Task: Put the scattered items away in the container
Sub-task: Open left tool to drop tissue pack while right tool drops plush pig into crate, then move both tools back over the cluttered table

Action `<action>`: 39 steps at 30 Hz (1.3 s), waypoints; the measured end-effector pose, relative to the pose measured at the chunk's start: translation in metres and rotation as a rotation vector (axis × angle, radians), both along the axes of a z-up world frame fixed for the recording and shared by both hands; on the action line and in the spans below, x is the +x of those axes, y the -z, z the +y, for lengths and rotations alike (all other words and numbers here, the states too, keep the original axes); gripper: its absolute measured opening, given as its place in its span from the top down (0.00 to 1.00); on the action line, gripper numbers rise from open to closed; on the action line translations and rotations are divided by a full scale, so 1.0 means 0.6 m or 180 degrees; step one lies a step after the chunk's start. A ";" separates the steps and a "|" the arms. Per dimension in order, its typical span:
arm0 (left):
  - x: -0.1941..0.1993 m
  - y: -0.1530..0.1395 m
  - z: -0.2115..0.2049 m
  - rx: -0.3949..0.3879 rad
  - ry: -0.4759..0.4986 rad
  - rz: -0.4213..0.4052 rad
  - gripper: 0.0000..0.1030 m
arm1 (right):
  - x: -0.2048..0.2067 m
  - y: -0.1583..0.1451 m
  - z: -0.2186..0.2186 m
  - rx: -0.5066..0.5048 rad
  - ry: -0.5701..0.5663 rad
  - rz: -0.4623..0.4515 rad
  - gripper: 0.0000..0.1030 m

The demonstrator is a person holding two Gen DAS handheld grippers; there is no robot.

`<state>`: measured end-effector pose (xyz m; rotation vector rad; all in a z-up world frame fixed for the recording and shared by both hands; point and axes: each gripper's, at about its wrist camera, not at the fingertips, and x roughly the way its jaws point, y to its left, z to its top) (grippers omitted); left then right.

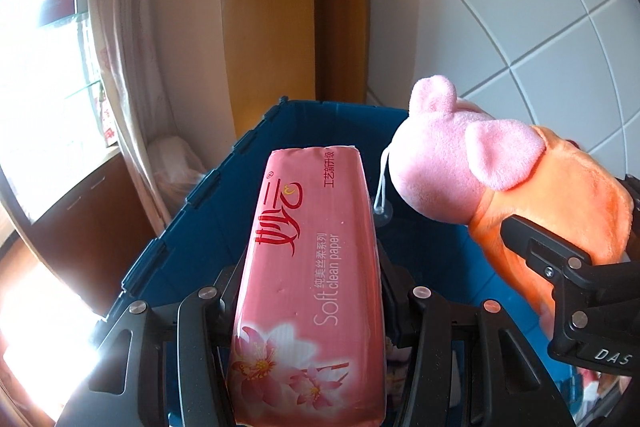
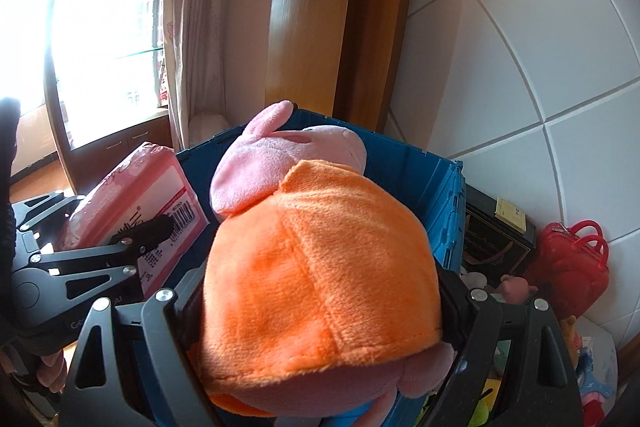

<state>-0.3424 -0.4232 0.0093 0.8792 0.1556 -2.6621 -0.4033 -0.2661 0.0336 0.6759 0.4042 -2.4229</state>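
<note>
Two grippers hold items over a blue crate (image 1: 192,211).
Left gripper (image 1: 312,291) clamps a tissue pack (image 1: 312,259); right gripper (image 2: 320,291) squeezes a plush pig (image 2: 316,267). Released together, they may collide or catch the rim.

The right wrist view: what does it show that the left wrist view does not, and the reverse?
Only the right wrist view shows the red handbag, the black box and the pack's barcode. Only the left shows the pack's "Soft clean paper" print. Both show the blue plastic crate, the pink tissue pack in the left gripper and the pink-and-orange plush pig in the right gripper.
</note>
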 end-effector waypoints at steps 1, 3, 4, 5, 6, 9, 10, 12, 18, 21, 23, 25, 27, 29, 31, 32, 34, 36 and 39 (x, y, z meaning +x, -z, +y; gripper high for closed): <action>-0.003 0.004 -0.004 0.0007 0.0002 -0.0012 0.50 | -0.003 0.003 -0.008 0.0009 0.0002 -0.0011 0.13; -0.011 0.009 -0.012 0.0019 0.0007 -0.0036 0.49 | -0.004 0.005 -0.008 -0.0006 0.0039 -0.0011 0.12; -0.015 0.012 -0.015 0.0029 0.0013 -0.0050 0.46 | -0.006 0.004 -0.007 -0.0019 0.0062 -0.0003 0.11; -0.020 0.015 -0.017 0.0040 0.0023 -0.0065 0.42 | -0.008 0.003 -0.007 -0.0032 0.0082 0.0001 0.11; -0.022 0.017 -0.017 0.0040 0.0024 -0.0065 0.28 | -0.010 0.001 -0.007 -0.0046 0.0102 0.0003 0.10; -0.020 0.013 -0.007 0.0012 0.0029 -0.0019 0.16 | -0.015 -0.007 0.004 -0.0099 0.0159 0.0021 0.09; -0.020 0.012 -0.005 0.0011 0.0039 -0.0014 0.16 | -0.015 -0.010 0.007 -0.0106 0.0184 0.0036 0.08; -0.021 0.010 0.001 0.0023 0.0043 -0.0031 0.15 | -0.016 -0.014 0.012 -0.0117 0.0221 0.0060 0.04; -0.022 0.017 0.014 0.0036 0.0037 -0.0100 0.15 | -0.013 -0.014 0.020 -0.0071 0.0243 0.0048 0.03; -0.017 0.015 0.023 0.0035 0.0043 -0.0108 0.15 | -0.010 -0.011 0.023 -0.0054 0.0240 0.0030 0.03; -0.014 0.015 0.026 0.0038 0.0046 -0.0105 0.15 | -0.007 -0.010 0.028 -0.0055 0.0247 0.0028 0.03; -0.010 0.014 0.031 0.0032 0.0051 -0.0099 0.15 | -0.002 -0.011 0.035 -0.0062 0.0258 0.0033 0.03; -0.006 0.013 0.037 0.0025 0.0066 -0.0091 0.15 | 0.002 -0.012 0.042 -0.0069 0.0269 0.0038 0.03; -0.003 0.012 0.045 0.0015 0.0088 -0.0088 0.15 | 0.006 -0.014 0.048 -0.0076 0.0279 0.0043 0.03; -0.002 0.011 0.054 0.0006 0.0107 -0.0090 0.15 | 0.009 -0.015 0.060 -0.0090 0.0306 0.0047 0.03; -0.001 0.011 0.059 0.0007 0.0122 -0.0086 0.15 | 0.011 -0.016 0.067 -0.0100 0.0324 0.0049 0.03; 0.001 0.007 0.074 -0.0007 0.0166 -0.0073 0.15 | 0.013 -0.017 0.083 -0.0112 0.0370 0.0051 0.03; 0.001 0.002 0.090 -0.0023 0.0216 -0.0058 0.15 | 0.015 -0.018 0.100 -0.0120 0.0423 0.0052 0.03; 0.000 -0.005 0.122 -0.0044 0.0319 -0.0030 0.15 | 0.017 -0.019 0.133 -0.0122 0.0529 0.0049 0.03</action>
